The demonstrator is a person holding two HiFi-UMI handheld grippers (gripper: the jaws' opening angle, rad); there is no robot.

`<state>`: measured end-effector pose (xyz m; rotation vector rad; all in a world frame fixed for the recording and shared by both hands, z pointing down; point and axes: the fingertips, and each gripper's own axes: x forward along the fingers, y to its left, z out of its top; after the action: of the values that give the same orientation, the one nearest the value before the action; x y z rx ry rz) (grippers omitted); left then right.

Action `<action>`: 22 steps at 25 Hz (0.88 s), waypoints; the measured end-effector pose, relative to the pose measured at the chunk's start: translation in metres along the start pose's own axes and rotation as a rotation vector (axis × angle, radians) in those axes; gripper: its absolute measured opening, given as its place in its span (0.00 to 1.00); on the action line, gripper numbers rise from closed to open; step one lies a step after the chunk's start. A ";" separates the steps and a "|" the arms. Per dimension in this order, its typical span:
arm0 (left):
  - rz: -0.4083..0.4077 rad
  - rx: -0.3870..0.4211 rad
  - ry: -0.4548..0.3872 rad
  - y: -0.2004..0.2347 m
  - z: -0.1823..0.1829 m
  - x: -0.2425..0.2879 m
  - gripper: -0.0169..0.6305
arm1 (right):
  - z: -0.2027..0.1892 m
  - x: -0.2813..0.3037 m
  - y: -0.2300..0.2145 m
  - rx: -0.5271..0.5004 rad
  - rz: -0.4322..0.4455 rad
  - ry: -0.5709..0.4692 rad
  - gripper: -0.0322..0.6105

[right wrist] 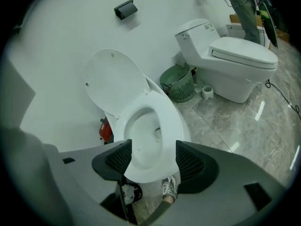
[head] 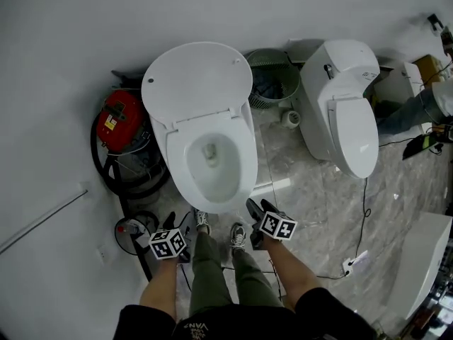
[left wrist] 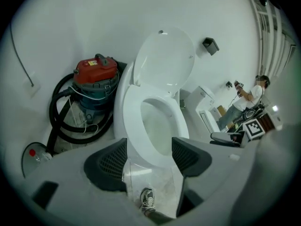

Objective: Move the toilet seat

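A white toilet stands against the wall with its lid [head: 197, 76] raised and leaning back. Its seat ring [head: 244, 163] lies flat on the bowl. The left gripper [head: 170, 227] hangs in front of the bowl's left front corner, clear of it. To the right of the bowl's front, the right gripper [head: 260, 208] also hangs apart from it. In the left gripper view the jaws [left wrist: 149, 157] stand open and empty, framing the seat [left wrist: 134, 121] and lid [left wrist: 164, 62]. The right gripper [right wrist: 153, 159] is open and empty too, with the seat's front [right wrist: 175, 126] beyond it.
A red vacuum [head: 120, 122] with a black hose sits left of the toilet. A green basket [head: 272, 76] and a second, closed toilet [head: 347, 112] stand to the right. A cable [head: 364, 211] runs over the marble floor. My shoes [head: 203, 222] are at the bowl's front.
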<state>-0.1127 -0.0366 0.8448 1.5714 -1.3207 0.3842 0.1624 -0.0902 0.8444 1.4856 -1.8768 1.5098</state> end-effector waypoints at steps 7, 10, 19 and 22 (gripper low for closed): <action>-0.066 -0.130 0.022 0.012 -0.012 0.044 0.49 | -0.010 0.038 -0.027 0.050 -0.010 0.025 0.59; -0.091 -0.215 0.041 0.019 -0.021 0.062 0.56 | -0.018 0.051 -0.034 0.078 -0.006 0.043 0.59; -0.149 -0.401 0.057 0.029 -0.016 0.105 0.67 | -0.039 0.088 -0.048 0.205 -0.005 0.082 0.62; -0.152 -0.417 0.065 0.027 -0.013 0.114 0.67 | -0.042 0.095 -0.048 0.235 -0.003 0.084 0.63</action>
<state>-0.0914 -0.0855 0.9494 1.2848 -1.1359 0.0568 0.1494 -0.0991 0.9573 1.4934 -1.6965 1.8143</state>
